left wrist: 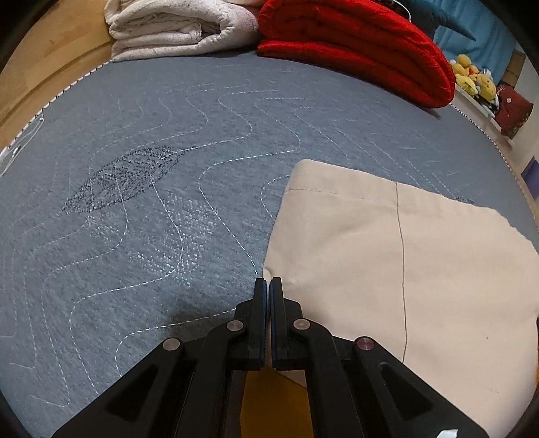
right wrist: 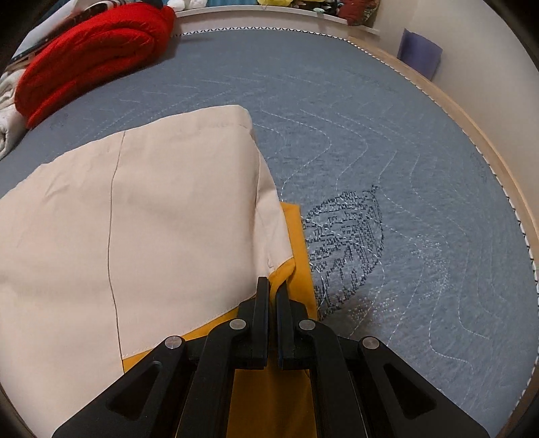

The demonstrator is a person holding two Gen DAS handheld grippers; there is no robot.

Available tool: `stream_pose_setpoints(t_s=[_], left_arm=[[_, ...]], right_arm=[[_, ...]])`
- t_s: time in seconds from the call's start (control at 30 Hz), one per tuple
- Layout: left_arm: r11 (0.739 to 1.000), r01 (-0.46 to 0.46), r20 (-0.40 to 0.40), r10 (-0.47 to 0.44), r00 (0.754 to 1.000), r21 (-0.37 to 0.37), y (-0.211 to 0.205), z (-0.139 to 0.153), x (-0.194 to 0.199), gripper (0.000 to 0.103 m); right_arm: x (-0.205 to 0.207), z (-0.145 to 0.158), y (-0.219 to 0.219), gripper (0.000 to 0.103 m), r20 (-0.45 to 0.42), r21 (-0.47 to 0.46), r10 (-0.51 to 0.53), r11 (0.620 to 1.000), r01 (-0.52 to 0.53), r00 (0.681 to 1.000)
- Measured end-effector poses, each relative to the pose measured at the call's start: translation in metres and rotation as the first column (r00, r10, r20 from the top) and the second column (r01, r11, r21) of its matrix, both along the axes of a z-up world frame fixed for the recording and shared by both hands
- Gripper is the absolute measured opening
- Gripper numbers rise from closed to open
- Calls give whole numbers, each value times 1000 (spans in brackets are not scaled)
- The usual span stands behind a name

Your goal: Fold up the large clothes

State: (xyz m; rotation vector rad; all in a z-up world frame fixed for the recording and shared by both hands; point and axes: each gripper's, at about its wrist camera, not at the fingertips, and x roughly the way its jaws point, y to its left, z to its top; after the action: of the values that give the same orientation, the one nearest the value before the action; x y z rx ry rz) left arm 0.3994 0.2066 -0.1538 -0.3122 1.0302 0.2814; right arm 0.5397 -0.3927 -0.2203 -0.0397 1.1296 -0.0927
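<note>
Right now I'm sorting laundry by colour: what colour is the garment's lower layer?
Mustard yellow lower layer under the cream panel; clearest in the right wrist view.

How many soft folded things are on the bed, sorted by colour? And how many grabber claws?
Red: 1, folded red blanket
White: 1, folded white blanket
Cream and yellow: 1, garment
Black grabbers: 2, left gripper, right gripper
Total: 5

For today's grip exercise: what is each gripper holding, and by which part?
Left gripper: jaws shut at the cream garment's near corner. Right gripper: shut at its cream-and-yellow edge. Whether cloth is pinched cannot be told.
</note>
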Motion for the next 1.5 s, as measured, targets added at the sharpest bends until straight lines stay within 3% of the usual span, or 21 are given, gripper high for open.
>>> stream_pose_setpoints(t_s=[0.1,0.13,0.17,0.23,0.3,0.37,0.43,0.5,0.63,0.73,0.8,0.83,0.9,0.93,1.0,1.13,1.27,1.4,1.5], left_arm=[[1000,-11,-46,11,999,-12,-3,5,1,3],[1000,-15,-68,14,998,-20,-2,8,0,8],[1000,-10,-80,8,997,-23,-3,17,-2,12],[1000,-8,-35,8,999,-12,-4,42,-12,40],[999,-32,10,32,999,18,-3,71,-29,58],[998,-62,39,61,997,10,0,99,-53,57],[994,-77,54,81,995,-75,-1,115,-78,55],[988,-46,54,54,997,-146,-14,119,-99,55],[979,84,-31,-91,995,-186,-68,88,-138,52],[978,139,-183,-167,969,-157,-92,38,-154,50],[980,152,-256,-180,950,-127,-93,14,-159,53],[980,166,-255,-190,948,-113,-92,10,-163,53],[984,160,-260,-176,949,-78,-91,20,-164,51],[987,146,-252,-159,955,-69,-90,27,-166,45],[993,99,-182,-109,977,-60,-86,51,-174,43],[995,85,-51,-88,995,-51,-93,93,-201,29],[993,106,13,-105,994,-56,-120,117,-230,25],[993,80,57,-76,996,-87,-141,119,-258,24],[985,63,65,-53,996,-158,-156,111,-276,17]], right_arm=[[-3,-2,-1,5,4,-19,-4,1000,4,1000],[-5,-1,-1,6,1,-27,-4,1000,4,1000],[-9,2,0,13,1,-42,3,999,-3,1000],[-18,16,2,18,20,-100,26,995,-24,999],[-34,43,1,19,75,-134,47,990,-37,996],[-52,72,-7,27,129,-126,28,992,-12,991],[-74,92,-12,40,149,-49,11,999,-4,989],[-101,99,-9,45,134,19,60,998,-63,989],[-145,66,7,45,-100,80,156,986,-149,983],[-161,26,-11,45,-252,4,102,994,-105,962],[-169,12,-23,45,-291,-13,87,995,-95,953],[-172,13,-27,45,-285,1,90,996,-94,954],[-178,18,-28,45,-290,-31,84,995,-97,953],[-182,21,-27,45,-291,-61,83,993,-105,953],[-191,34,-27,45,-266,-82,71,992,-96,961],[-215,102,-19,45,-38,42,63,997,-61,997],[-262,148,7,45,167,57,98,992,-109,981],[-295,151,22,45,197,80,99,990,-117,975],[-310,155,35,45,198,88,106,988,-125,975]])
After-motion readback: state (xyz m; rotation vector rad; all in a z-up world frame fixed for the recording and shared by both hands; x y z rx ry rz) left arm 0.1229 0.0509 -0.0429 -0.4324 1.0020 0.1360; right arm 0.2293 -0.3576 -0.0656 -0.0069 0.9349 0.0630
